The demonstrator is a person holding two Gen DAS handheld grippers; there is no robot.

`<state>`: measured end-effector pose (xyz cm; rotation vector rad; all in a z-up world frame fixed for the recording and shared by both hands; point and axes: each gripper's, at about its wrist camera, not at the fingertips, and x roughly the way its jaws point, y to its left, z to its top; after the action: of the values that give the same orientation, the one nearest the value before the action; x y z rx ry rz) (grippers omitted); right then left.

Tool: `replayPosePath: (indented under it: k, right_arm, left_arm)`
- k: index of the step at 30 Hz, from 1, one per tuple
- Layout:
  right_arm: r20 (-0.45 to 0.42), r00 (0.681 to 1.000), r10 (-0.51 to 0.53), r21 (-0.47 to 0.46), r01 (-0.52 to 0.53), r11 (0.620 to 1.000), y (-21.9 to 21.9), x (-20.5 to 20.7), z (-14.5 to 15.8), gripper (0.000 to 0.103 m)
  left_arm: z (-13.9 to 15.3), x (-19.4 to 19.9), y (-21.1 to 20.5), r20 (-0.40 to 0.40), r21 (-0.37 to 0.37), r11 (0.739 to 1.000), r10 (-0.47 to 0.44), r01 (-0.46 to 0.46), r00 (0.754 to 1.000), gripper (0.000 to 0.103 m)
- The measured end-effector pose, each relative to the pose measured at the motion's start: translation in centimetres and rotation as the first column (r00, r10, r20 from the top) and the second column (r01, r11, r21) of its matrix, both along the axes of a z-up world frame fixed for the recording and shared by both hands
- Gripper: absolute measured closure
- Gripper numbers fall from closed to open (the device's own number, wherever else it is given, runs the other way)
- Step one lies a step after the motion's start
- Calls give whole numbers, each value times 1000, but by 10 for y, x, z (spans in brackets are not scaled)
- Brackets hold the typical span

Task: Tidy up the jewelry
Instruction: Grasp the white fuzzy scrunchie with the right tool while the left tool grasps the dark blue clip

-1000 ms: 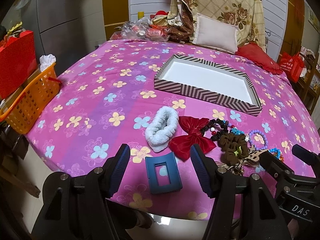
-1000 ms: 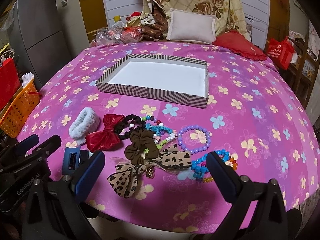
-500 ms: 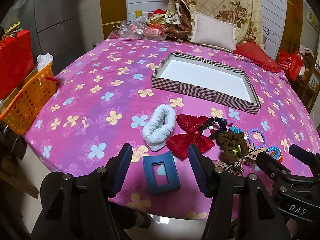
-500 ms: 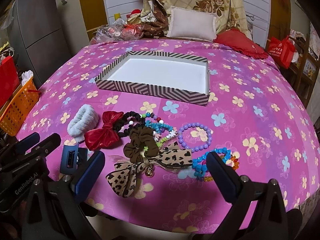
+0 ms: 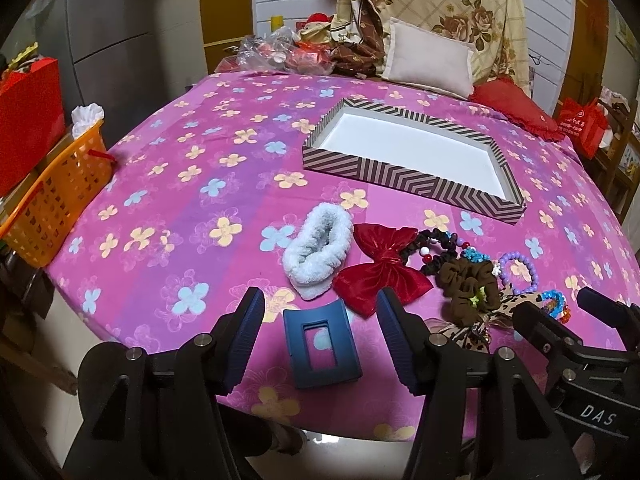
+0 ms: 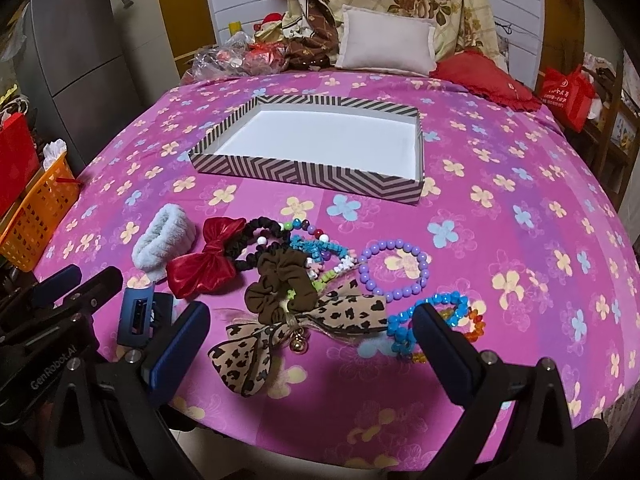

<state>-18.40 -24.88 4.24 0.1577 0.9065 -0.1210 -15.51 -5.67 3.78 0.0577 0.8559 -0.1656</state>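
Note:
A striped box (image 5: 404, 180) with a white inside stands on the pink flowered cloth; it also shows in the right wrist view (image 6: 312, 172). Near the front edge lie a blue hair claw (image 5: 320, 344), a white fluffy scrunchie (image 5: 318, 252), a red bow (image 5: 382, 268), a brown scrunchie (image 6: 280, 280), a leopard bow (image 6: 304, 332), a purple bead bracelet (image 6: 394, 268) and a blue bead bracelet (image 6: 436, 316). My left gripper (image 5: 320, 336) is open with its jaws either side of the hair claw. My right gripper (image 6: 312, 344) is open over the leopard bow.
An orange basket (image 5: 52, 200) and a red bag (image 5: 28, 120) stand left of the table. Pillows (image 5: 428, 64) and plastic bags (image 5: 280, 52) lie at the far edge. A red bag (image 6: 568, 92) stands at the right.
My left gripper has moved slightly forward and down, so the hair claw sits deeper between its open jaws. The right gripper has barely moved.

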Motion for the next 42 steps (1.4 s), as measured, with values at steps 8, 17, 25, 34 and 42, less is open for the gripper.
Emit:
replayPosePath:
  k: [8, 17, 25, 34, 42]
  right_arm:
    - [-12, 999, 34, -5, -34, 999, 0, 10, -2, 1]
    - [-13, 993, 119, -5, -119, 993, 7, 28, -5, 7]
    - [-9, 983, 182, 27, -182, 983, 14, 54, -1, 11]
    - [-26, 967, 255, 87, -252, 964, 33, 77, -4, 11]
    - [-51, 951, 305, 145, -295, 944, 44, 93, -12, 11]
  left_arm:
    - [-4, 10, 13, -56, -52, 999, -14, 11, 998, 38]
    - [-10, 20, 64, -103, -150, 988, 19, -35, 995, 38]
    - [-17, 19, 68, -158, -210, 978, -49, 15, 986, 38]
    - [-30, 11, 33, -191, -154, 985, -110, 80, 975, 38]
    - [-47, 23, 24, -242, -154, 986, -93, 56, 966, 38]
